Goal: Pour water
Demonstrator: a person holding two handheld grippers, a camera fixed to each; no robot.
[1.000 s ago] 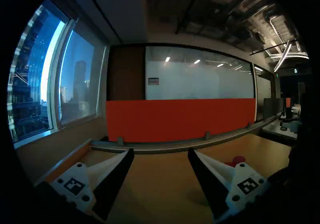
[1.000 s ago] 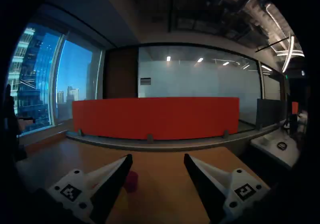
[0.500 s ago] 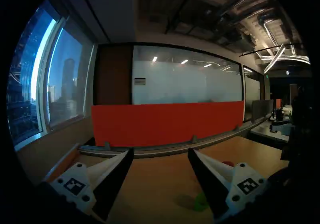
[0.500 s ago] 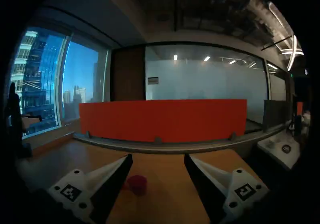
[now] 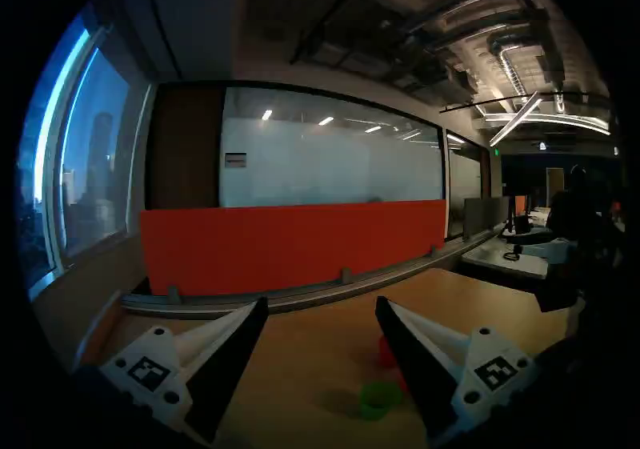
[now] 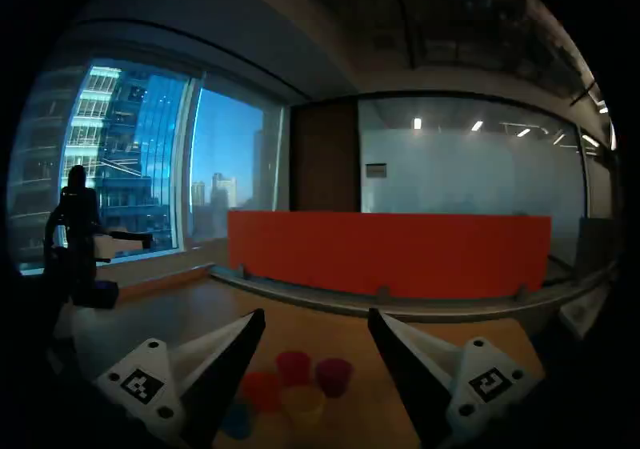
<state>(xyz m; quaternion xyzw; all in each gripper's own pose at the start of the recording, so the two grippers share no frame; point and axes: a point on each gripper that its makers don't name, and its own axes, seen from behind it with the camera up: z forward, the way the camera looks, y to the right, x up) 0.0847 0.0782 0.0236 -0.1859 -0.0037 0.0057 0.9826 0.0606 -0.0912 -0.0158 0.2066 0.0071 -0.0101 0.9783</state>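
Dim wooden desk (image 6: pixel 320 338): cups (image 6: pixel 293 366), seemingly upright, just ahead between right gripper (image 6: pixel 314 313) wide-spread fingers; left gripper (image 5: pixel 321 301) likewise wide.

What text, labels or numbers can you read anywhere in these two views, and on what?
No text reads clearly.
Small rectangular sign on the frosted glass wall: too small and blurred to read.
Square black-and-white markers on the left gripper and right gripper: coded patterns, no words.
Small coloured plastic cups: no print visible.
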